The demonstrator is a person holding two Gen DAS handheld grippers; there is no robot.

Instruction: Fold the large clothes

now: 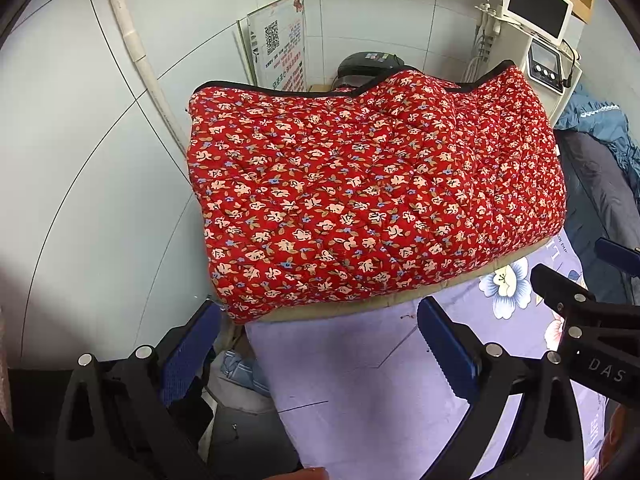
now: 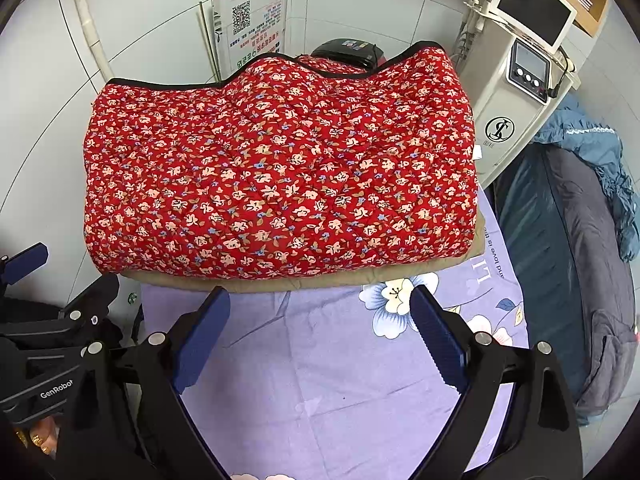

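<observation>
Right wrist view: both tongs, left (image 1: 320,344) and right (image 2: 320,328), spread empty, short of folded quilted garment (image 2: 280,168).

folded quilted garment (image 2: 280,168) mid-frame, on another folded piece (image 2: 280,282), both on bedsheet (image 2: 320,380) | sign (image 2: 252,20) behind, upper centre | machine (image 2: 516,100) upper right | backpack (image 2: 600,340) lower right | both grippers bottom edge

lilac floral bedsheet (image 2: 320,360) covering the bed | white floor-standing machine with dark tilted screen (image 2: 516,92) by the tiled wall, right | clear-framed sign with QR code (image 2: 252,24) leaning on the wall | white pipe (image 1: 132,40) up the wall, left | blue-grey bedding heap (image 2: 572,220) far right
</observation>
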